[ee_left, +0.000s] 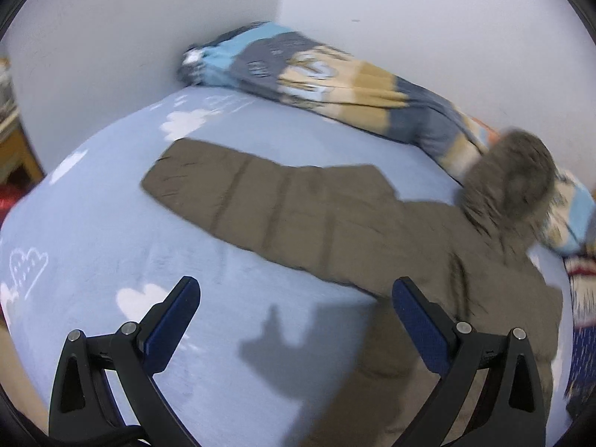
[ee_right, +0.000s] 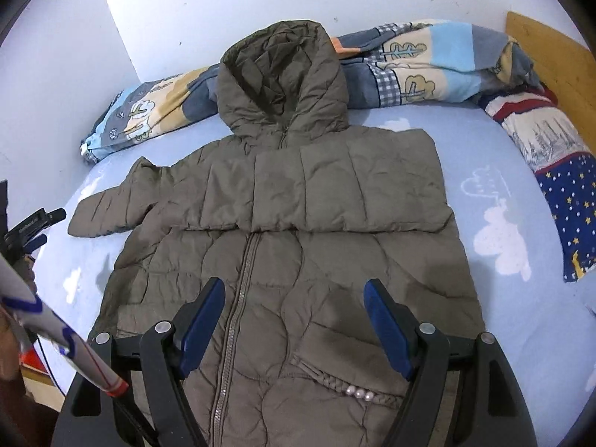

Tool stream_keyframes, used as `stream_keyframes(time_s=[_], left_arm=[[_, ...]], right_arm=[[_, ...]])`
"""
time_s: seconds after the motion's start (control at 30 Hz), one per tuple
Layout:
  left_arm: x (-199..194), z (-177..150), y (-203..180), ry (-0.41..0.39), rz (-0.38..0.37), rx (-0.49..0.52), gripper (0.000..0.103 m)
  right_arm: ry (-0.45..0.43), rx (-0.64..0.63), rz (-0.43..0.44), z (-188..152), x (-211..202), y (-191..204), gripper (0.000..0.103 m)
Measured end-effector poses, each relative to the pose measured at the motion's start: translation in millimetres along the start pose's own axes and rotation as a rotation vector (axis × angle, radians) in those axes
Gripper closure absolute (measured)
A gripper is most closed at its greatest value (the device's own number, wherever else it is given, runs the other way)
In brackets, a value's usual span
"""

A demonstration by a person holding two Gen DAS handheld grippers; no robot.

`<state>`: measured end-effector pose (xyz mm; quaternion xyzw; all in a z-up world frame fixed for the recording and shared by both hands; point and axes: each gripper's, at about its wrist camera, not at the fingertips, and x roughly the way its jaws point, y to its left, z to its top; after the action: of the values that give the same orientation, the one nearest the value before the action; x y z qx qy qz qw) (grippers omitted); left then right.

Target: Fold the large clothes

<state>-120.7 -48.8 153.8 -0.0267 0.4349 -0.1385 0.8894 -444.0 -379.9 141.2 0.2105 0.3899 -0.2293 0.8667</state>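
Note:
An olive-brown hooded puffer jacket (ee_right: 294,223) lies front up on a light blue bed sheet (ee_right: 495,309), zipper down the middle. One sleeve is folded flat across the chest; the other sleeve (ee_right: 111,208) sticks out to the left. In the left wrist view that outstretched sleeve (ee_left: 253,201) runs across the sheet (ee_left: 93,223), blurred. My left gripper (ee_left: 296,287) hovers open above the sheet near the sleeve's root, holding nothing. My right gripper (ee_right: 294,287) stands open over the jacket's lower front, nothing between its fingers. The left gripper (ee_right: 35,225) shows at the left edge of the right wrist view.
A rolled patterned quilt (ee_right: 409,70) lies along the wall behind the hood. A starred blue and red-striped pillow (ee_right: 558,171) sits at the right by a wooden headboard (ee_right: 551,52). White walls (ee_left: 111,37) meet in a corner. A white tube with blue marks (ee_right: 56,331) crosses the lower left.

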Motion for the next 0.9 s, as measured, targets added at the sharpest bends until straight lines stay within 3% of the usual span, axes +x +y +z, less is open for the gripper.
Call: stream_keyframes(time_s=[0.27, 0.43, 0.5, 0.57, 0.7, 0.9], left_arm=[[27.7, 33.8, 72.7, -0.008, 0.001, -0.179, 0.001], [59.3, 47.1, 127.3, 0.019, -0.051, -0.323, 0.004], [77.5, 50.5, 151.2, 0.043, -0.079, -0.393, 0.008], [90.3, 50.5, 164.1, 0.055, -0.1, -0.446, 0.024], [120.1, 44.5, 195.4, 0.075, -0.155, -0.582, 0.032], [146.7, 47.4, 219.4, 0.05, -0.199, -0.696, 0.042]], right_arm=[[-0.023, 0.051, 0.029, 7.9, -5.1, -10.0, 0.022], [-0.006, 0.017, 0.034, 6.2, 4.0, -2.1, 0.022], [0.008, 0.012, 0.044, 5.1, 10.0, 2.7, 0.022], [0.02, -0.001, 0.049, 3.2, 16.4, 8.4, 0.022], [0.049, -0.021, 0.057, 1.0, 32.3, 19.2, 0.022], [0.079, -0.05, 0.07, -0.3, 51.6, 35.0, 0.022]])
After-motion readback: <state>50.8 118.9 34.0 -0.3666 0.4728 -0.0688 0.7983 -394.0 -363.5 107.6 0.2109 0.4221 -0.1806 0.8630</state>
